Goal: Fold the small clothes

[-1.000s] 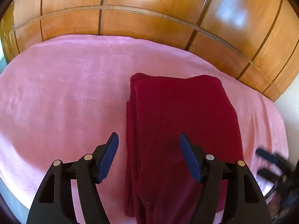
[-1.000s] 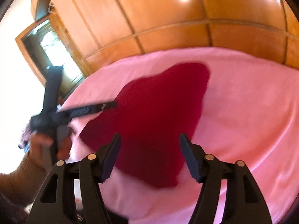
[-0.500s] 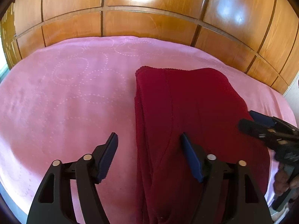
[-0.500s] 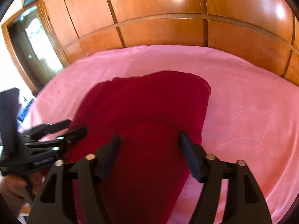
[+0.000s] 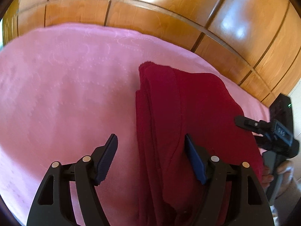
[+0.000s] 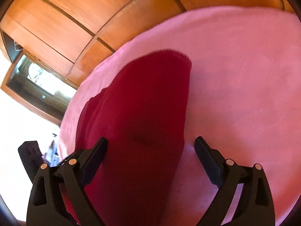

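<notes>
Dark red knit, soft and limp by the look of it: the garment (image 5: 188, 122) lies folded lengthwise into a long strip on the pink bedcover (image 5: 65, 94), its layered edges stacked along one side; I judge it light, with no stiffness, so any unsupported part will sag and the layers may slide apart if I lift only the top one. Best to pinch through all the layers at the near corners, one claw to each, and carry the near end over toward the far end.

My left gripper (image 5: 150, 158) stands released with nothing pressed between its pads, straddling the strip's layered edge; my right gripper (image 6: 150, 162) is opening its jaws wide over the near end of the cloth, the fabric below them but not clamped.

The left wrist view shows the stacked fold lines and the right gripper (image 5: 263, 131) coming in from the side; the right wrist view, blurred, hides those layers but shows the strip's other long edge, the wooden wardrobe (image 6: 75, 18) and a doorway.
</notes>
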`<state>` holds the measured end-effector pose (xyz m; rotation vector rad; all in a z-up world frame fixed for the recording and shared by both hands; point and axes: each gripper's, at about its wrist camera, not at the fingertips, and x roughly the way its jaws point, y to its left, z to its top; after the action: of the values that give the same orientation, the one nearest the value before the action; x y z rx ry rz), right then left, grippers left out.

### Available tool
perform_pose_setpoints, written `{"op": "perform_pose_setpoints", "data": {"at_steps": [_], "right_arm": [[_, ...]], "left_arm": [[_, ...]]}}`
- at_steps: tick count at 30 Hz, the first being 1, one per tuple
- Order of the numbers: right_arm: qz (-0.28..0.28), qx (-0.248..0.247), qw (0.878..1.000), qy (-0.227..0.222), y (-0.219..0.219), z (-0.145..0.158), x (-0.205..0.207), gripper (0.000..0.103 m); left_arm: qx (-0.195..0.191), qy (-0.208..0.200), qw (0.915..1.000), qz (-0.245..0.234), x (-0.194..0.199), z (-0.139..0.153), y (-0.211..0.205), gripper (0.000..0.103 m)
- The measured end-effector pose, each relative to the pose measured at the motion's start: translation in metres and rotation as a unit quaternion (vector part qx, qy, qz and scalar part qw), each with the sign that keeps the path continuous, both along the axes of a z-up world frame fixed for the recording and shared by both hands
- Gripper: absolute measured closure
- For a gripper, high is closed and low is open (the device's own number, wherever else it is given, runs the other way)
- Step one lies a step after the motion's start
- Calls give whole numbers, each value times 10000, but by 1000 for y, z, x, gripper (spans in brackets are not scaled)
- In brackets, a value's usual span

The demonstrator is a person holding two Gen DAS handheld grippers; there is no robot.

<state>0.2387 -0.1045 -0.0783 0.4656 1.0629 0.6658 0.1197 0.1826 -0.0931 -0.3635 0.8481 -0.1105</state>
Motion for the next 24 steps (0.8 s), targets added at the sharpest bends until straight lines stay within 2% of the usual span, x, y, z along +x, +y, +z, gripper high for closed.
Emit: {"op": "perform_pose_setpoints", "data": {"at_steps": [2,3,4,5,6,8,10,13,16,20,24], "right_arm": [[206,178,9996,111,5,-2,1,19],[221,146,9996,105,7,-3,0,20],[250,66,9997,51,11,-3,0,26],[270,-6,9996,3,13,-3,-1,30],[253,-4,9997,-4,14,-2,-3,36],[217,8,9997,-98,12,6,-8,48],[200,-51,9993,-308,13,17,-18,57],[60,12,9984,-567,6,35,-34,59],[-184,133,9961,-857,-18,57,-57,60],[-706,-23,9883,-1350,-84,92,-86,60],[-1340,-255,9783,-1557,-159,108,-100,60]], "left_arm": [[-324,49,9994,-76,2,-6,6,31],[-461,54,9988,-121,3,-9,9,31],[-578,44,9982,-178,3,-12,10,35],[-861,-17,9958,-306,4,-17,13,48],[-1187,-56,9920,-437,4,-21,16,54],[-1462,-75,9879,-513,3,-23,17,63],[-1391,-133,9881,-637,1,-17,11,69],[-1472,-148,9861,-758,0,-8,3,72],[-1518,-162,9824,-1076,0,3,-18,72],[-1491,-257,9725,-1773,10,24,-83,72],[-1330,-397,9587,-2482,33,48,-167,72]]}}
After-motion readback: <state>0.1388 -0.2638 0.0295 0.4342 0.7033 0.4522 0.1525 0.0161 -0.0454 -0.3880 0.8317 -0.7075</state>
